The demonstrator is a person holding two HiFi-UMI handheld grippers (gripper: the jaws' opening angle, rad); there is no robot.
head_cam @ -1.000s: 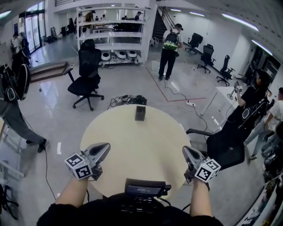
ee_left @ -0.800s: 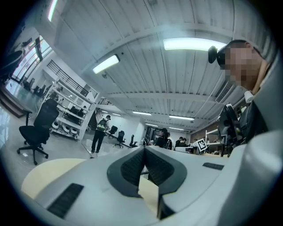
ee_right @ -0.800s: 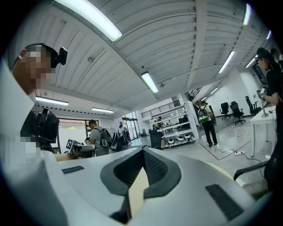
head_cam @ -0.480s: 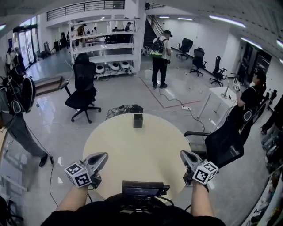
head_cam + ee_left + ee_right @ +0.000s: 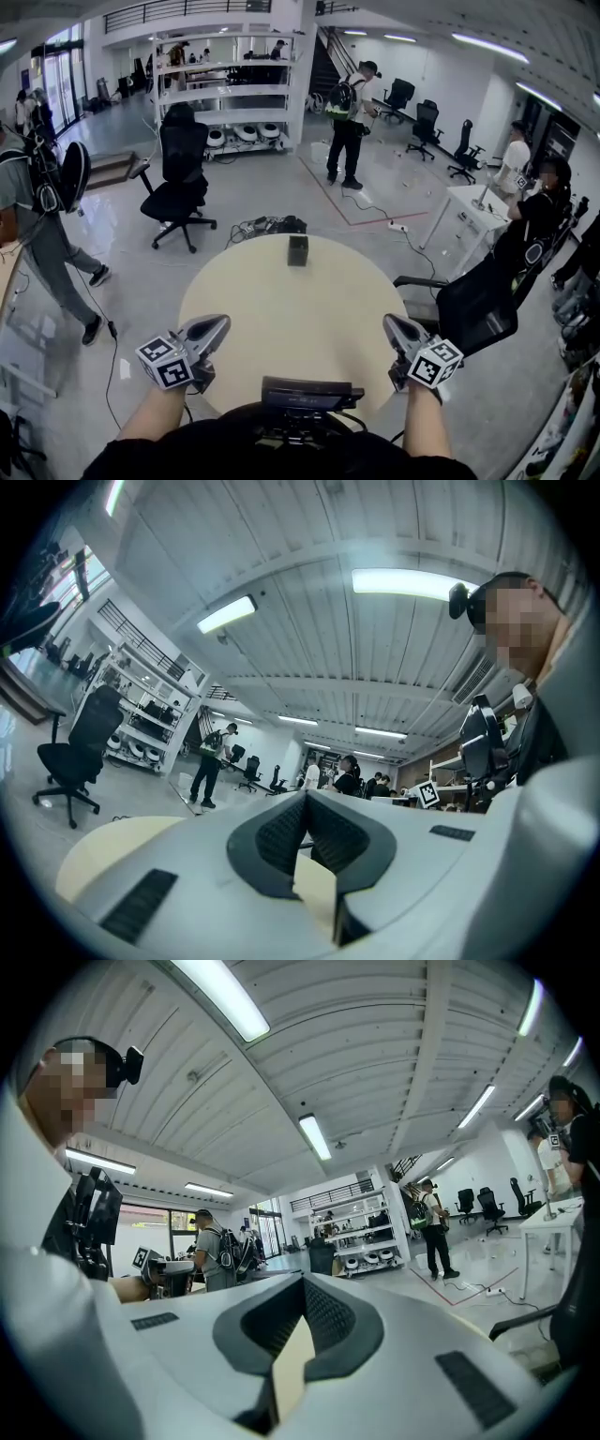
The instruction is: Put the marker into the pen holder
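A small black pen holder (image 5: 298,249) stands upright at the far edge of the round beige table (image 5: 291,319). No marker shows in any view. My left gripper (image 5: 217,325) hovers over the table's near left edge, jaws shut with nothing between them. My right gripper (image 5: 392,323) hovers over the near right edge, likewise shut and empty. In the left gripper view the left gripper (image 5: 305,803) points up and across the room. The right gripper view shows the right gripper (image 5: 302,1283) with its pads pressed together, aimed at the ceiling and shelves.
A black device (image 5: 309,394) sits at the table's near edge by my body. A black office chair (image 5: 478,305) stands close at the table's right, another chair (image 5: 180,173) beyond on the left. Cables (image 5: 267,225) lie on the floor behind the table. A person (image 5: 42,225) walks at left.
Both grippers stay in place, shut. The head view has shifted slightly, and the person at the left has walked further into view.
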